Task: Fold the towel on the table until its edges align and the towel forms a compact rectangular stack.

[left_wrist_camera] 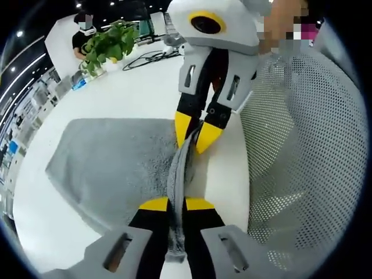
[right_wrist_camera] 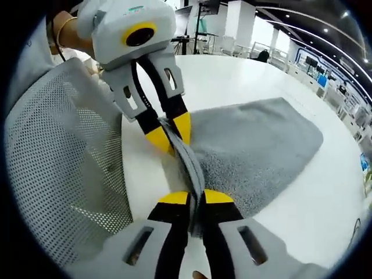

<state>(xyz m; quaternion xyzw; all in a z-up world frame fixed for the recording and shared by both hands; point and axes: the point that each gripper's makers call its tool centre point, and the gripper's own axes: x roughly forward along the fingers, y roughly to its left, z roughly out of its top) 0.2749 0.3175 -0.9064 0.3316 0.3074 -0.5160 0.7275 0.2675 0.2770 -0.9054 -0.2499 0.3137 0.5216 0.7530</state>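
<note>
- The grey towel (left_wrist_camera: 110, 163) lies spread on the white table (left_wrist_camera: 122, 93), and one edge of it is pulled up into a taut ridge between the two grippers.
- In the left gripper view, the left gripper (left_wrist_camera: 176, 204) rises from the bottom with its yellow-tipped jaws clamped on the near end of that ridge; the cloth runs down between the black jaws.
- Facing it, the right gripper (left_wrist_camera: 198, 132) comes in from the top and its jaws pinch the far end of the same edge.
- In the right gripper view the roles swap: the right gripper (right_wrist_camera: 196, 197) is clenched on the towel (right_wrist_camera: 256, 145) at the bottom, and the left gripper (right_wrist_camera: 172, 129) grips the raised edge further along.
- The ridge sits close to the table (right_wrist_camera: 232, 75) edge, just beside a white mesh chair back (left_wrist_camera: 302, 145).
- The same chair back (right_wrist_camera: 58, 163) stands to the left in the right gripper view.
- The rest of the towel stays flat, reaching away from the chair.
- A potted plant (left_wrist_camera: 107, 43) stands at the far end of the table, with black cables (left_wrist_camera: 145, 58) near it.
- A person (left_wrist_camera: 81, 35) in black is behind the plant.
</note>
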